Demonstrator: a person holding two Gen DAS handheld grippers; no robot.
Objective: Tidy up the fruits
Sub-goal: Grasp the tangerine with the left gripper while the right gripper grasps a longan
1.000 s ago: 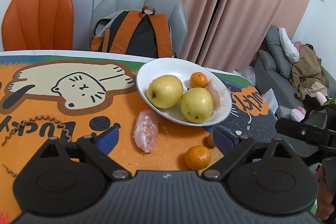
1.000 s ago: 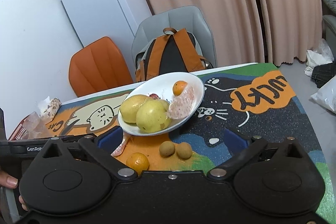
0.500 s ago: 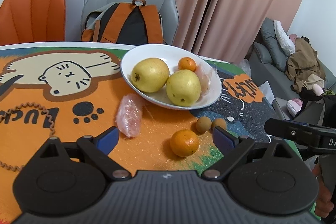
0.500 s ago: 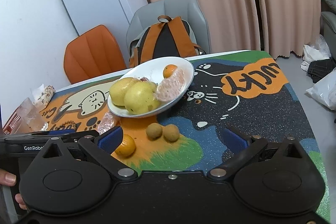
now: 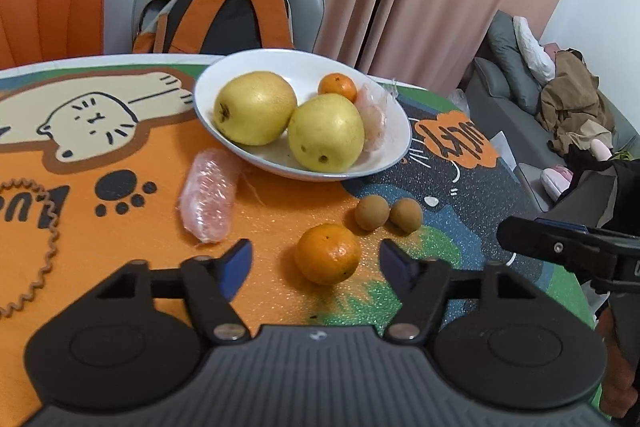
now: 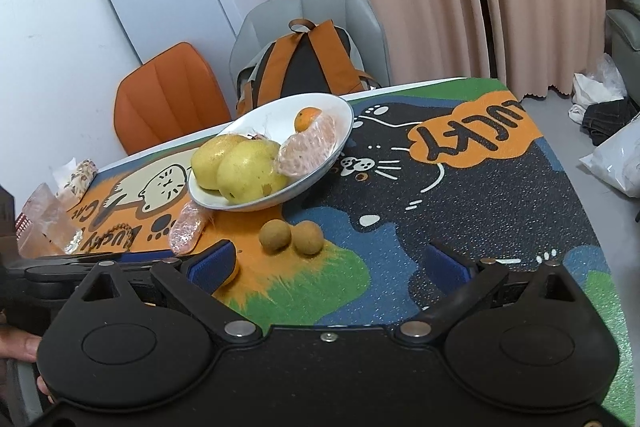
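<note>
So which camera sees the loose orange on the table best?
The left wrist view: the whole orange sits in plain sight between the closing tongs. In the right wrist view a blue pad hides nearly all of it.

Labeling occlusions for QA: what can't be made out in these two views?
- Loose mandarin, right wrist view: mostly hidden behind the right hand-held gripper's left finger.
- Far pear, right wrist view: half covered by the near pear.
- Small reddish thing in the bowl, right wrist view: too hidden to identify.
- Right hand-held gripper, left wrist view: only one dark finger shows, the rest cut off by the frame edge.
</note>
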